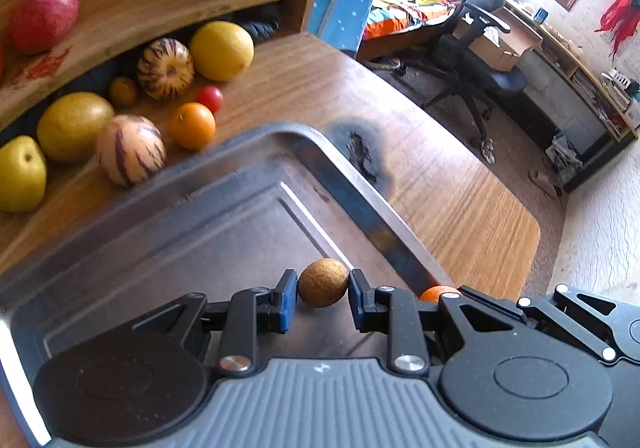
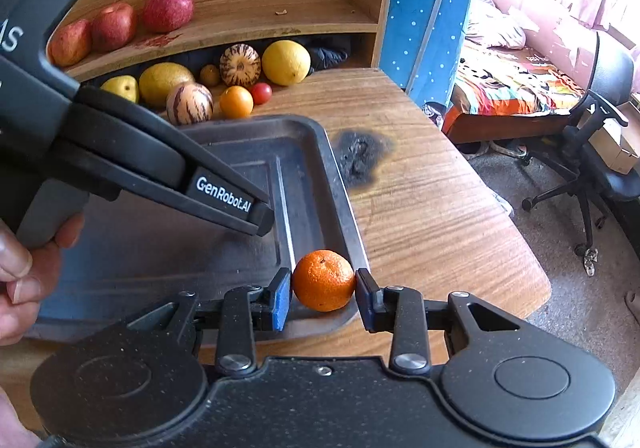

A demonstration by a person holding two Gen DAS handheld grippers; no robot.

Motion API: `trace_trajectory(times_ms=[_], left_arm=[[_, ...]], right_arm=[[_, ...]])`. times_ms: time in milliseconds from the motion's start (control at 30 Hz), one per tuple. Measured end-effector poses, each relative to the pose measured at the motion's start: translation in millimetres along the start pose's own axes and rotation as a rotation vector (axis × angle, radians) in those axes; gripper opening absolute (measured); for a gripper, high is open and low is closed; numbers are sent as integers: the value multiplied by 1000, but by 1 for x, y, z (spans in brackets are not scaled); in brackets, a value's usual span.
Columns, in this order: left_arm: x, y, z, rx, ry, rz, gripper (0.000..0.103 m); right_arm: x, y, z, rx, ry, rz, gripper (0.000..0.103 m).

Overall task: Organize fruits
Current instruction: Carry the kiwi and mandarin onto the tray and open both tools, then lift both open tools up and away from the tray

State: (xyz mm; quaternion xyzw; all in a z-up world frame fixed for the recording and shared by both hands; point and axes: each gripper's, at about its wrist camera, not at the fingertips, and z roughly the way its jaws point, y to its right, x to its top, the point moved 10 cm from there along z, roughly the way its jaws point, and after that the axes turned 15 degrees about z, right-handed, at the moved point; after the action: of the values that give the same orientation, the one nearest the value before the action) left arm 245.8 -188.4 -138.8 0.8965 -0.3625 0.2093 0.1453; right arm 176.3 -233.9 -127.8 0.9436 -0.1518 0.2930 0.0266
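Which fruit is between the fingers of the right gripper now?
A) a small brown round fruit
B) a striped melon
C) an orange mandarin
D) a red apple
C: in the right wrist view the right gripper has the orange mandarin between its blue pads, at the edge of the metal tray.
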Motion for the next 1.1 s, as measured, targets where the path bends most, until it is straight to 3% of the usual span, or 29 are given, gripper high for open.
trace_trajectory(times_ms=[267, 467, 600, 767, 900, 1100], left_arm=[[-6, 0, 5, 22, -21, -40, 30], [-16, -2, -2, 44, -13, -102, 43], [-22, -5, -15, 74, 7, -146, 67], [-41, -15, -37, 132, 6, -184, 86], [-66, -30, -60, 203, -4, -236, 98], [-117, -46, -82, 300, -63, -359, 100]], right_arm=[[-5, -2, -3, 33, 4, -37, 37], [-7, -7, -8, 67, 8, -76, 41], [-9, -12, -16, 104, 15, -96, 58], [-17, -20, -26, 167, -9, -124, 80], [-26, -29, -35, 223, -37, -161, 92], [-38, -42, -45, 295, -68, -191, 98]])
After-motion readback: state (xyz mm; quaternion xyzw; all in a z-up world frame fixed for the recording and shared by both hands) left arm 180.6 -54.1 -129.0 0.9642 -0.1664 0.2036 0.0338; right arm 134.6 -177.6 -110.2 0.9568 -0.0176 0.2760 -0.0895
